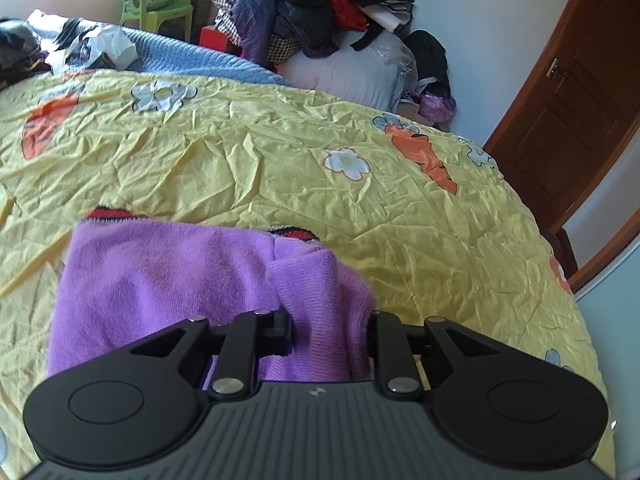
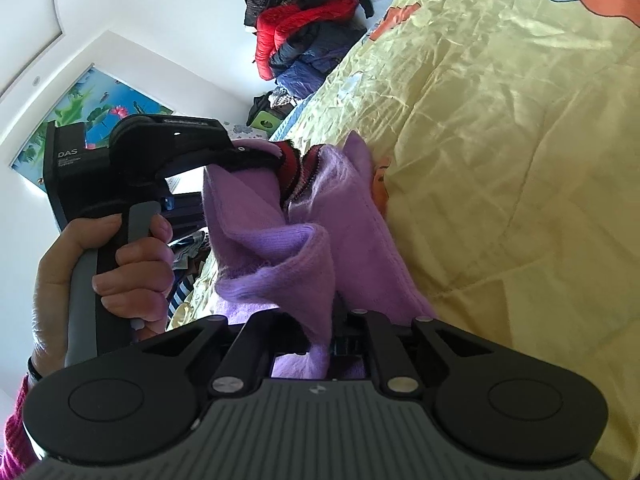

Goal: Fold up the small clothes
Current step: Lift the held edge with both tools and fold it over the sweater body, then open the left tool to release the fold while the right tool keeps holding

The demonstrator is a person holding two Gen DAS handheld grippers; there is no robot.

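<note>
Two grippers are on one purple sweater [image 1: 168,276], which lies on the yellow quilt [image 1: 280,160], and it is the landmark here. Left of the sweater in the right wrist view, a hand [image 2: 100,264] wraps the grey handle of the left gripper [image 2: 256,160], whose black fingers pinch the sweater's upper edge by the red and black trim [image 2: 292,164]. From the left wrist view, that left gripper [image 1: 330,332] has a bunched fold of purple knit pinched between its fingers, the fabric filling the narrow gap. The sweater's body spreads to the left of that fold, flat on the quilt, with red trim peeking at its far edge. Right of centre, the right gripper [image 2: 332,336] is pressed nearly together on a hanging tongue of purple cloth, lifted off the quilt. Beyond the sweater, at the far side of the bed, a pile of clothes [image 1: 312,8] sits heaped, red jacket on top. To the right of the sweater, past the quilt's edge, stands a brown door [image 1: 568,112].
</note>
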